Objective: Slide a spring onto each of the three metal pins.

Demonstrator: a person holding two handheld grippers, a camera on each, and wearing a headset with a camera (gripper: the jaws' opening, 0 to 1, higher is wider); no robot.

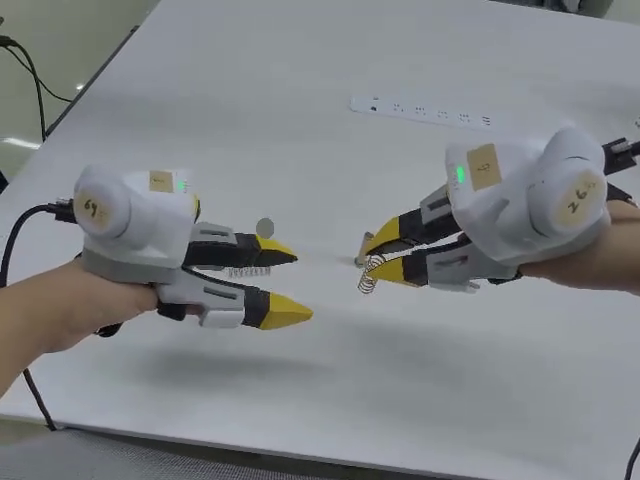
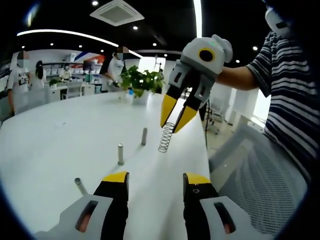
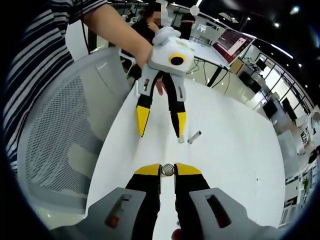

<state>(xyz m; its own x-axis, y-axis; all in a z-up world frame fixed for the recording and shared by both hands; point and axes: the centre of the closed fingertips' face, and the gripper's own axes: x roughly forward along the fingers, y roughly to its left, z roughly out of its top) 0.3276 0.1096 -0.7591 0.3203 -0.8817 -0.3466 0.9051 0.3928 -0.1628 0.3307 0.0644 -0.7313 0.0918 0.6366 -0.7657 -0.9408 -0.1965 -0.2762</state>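
- The spring (image 2: 166,137) is pinched by its top end between the tips of the right gripper (image 2: 175,117) and hangs down over the table; in the right gripper view its coil end (image 3: 168,170) sits squeezed between that gripper's own yellow tips.
- Three metal pins are on the white table (image 2: 60,145) in a loose row: a far pin (image 2: 144,136) just beside the hanging spring but apart from it, a middle pin (image 2: 120,153), and a near pin (image 2: 79,185) that leans (whether it stands or lies, I cannot tell).
- No pin carries a spring yet.
- What looks like a second spring (image 1: 245,271) lies on the table, seen between the left gripper's jaws in the head view.
- The left gripper (image 2: 156,177) has its jaws spread wide with nothing between them, and points at the right gripper across the pins.
- In the head view the two grippers face each other, tips near but apart.
- A white power strip (image 1: 420,110) lies well beyond them on the table.
- A grey mesh chair (image 3: 55,140) stands at the table's edge, and a potted plant (image 2: 142,80) stands at the far end.
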